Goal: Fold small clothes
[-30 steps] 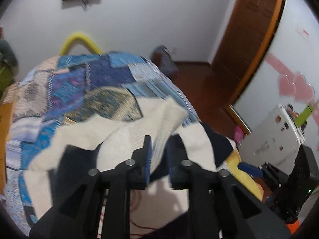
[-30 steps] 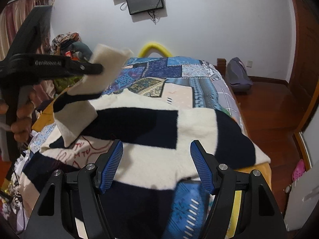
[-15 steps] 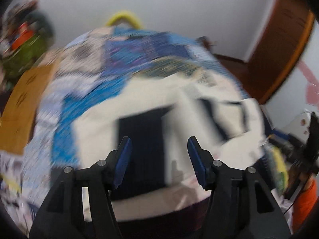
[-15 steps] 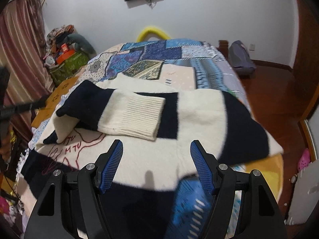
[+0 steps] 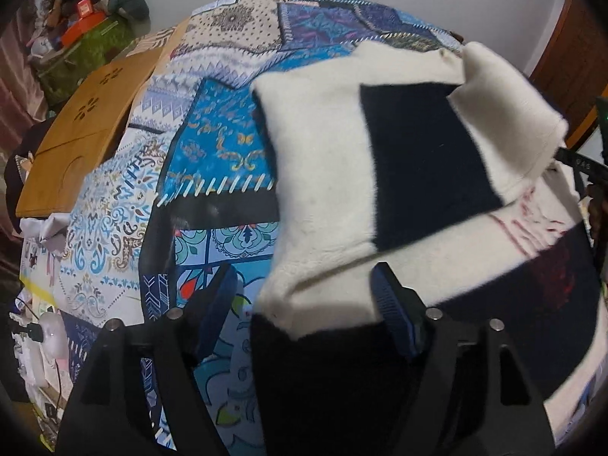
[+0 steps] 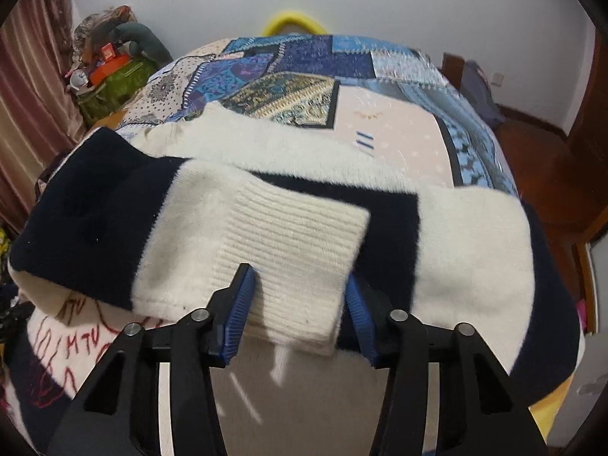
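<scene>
A cream-and-navy sweater (image 6: 471, 250) lies spread on the patchwork quilt (image 5: 212, 140), one sleeve (image 6: 212, 235) already folded across its body. The right gripper (image 6: 296, 304) hangs just over that sleeve's ribbed cuff (image 6: 300, 243), jaws parted, gripping nothing. The left gripper (image 5: 304, 304) — jaws spread wide too, holding nothing — hovers at the sweater's side edge. The sleeves look to be the step in hand; next, probably, pinch the sweater's other sleeve and lay it over the first.
</scene>
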`<action>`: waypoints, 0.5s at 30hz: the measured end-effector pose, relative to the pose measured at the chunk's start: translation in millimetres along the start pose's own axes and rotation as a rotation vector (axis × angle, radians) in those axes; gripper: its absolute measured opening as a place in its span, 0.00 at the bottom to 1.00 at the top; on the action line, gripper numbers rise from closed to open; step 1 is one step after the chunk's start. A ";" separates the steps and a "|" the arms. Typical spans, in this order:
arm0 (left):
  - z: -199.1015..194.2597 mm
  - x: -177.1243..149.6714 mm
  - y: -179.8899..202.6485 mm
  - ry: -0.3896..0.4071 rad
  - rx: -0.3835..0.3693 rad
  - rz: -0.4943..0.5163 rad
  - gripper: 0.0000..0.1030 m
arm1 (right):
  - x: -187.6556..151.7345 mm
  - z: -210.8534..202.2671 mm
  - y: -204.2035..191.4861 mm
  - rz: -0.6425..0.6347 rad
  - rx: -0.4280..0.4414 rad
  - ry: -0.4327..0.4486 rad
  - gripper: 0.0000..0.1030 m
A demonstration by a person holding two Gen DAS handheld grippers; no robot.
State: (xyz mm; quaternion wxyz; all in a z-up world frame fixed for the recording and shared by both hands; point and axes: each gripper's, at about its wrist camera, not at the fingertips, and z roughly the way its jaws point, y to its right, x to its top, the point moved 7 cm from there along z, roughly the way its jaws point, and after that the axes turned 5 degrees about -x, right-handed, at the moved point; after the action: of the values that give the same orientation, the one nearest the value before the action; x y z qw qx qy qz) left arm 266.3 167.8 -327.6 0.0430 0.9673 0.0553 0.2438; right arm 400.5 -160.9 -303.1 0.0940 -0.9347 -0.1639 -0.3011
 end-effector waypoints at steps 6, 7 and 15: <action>12.0 21.4 -20.5 0.029 0.070 -0.067 0.71 | 3.6 -3.5 -4.9 0.034 0.064 -0.001 0.11; 13.1 24.3 -23.4 0.030 0.074 -0.082 0.65 | 4.7 -5.5 -5.6 0.029 0.062 0.006 0.11; 1.5 23.9 -58.4 0.087 0.136 -0.205 0.58 | 16.3 -42.2 11.2 0.037 0.071 0.083 0.09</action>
State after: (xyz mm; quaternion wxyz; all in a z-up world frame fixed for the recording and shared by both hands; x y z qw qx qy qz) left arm 282.9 228.6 -324.2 -0.0004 0.9457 0.1723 0.2755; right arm 394.5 -178.9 -260.5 0.1393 -0.9204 -0.1532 -0.3318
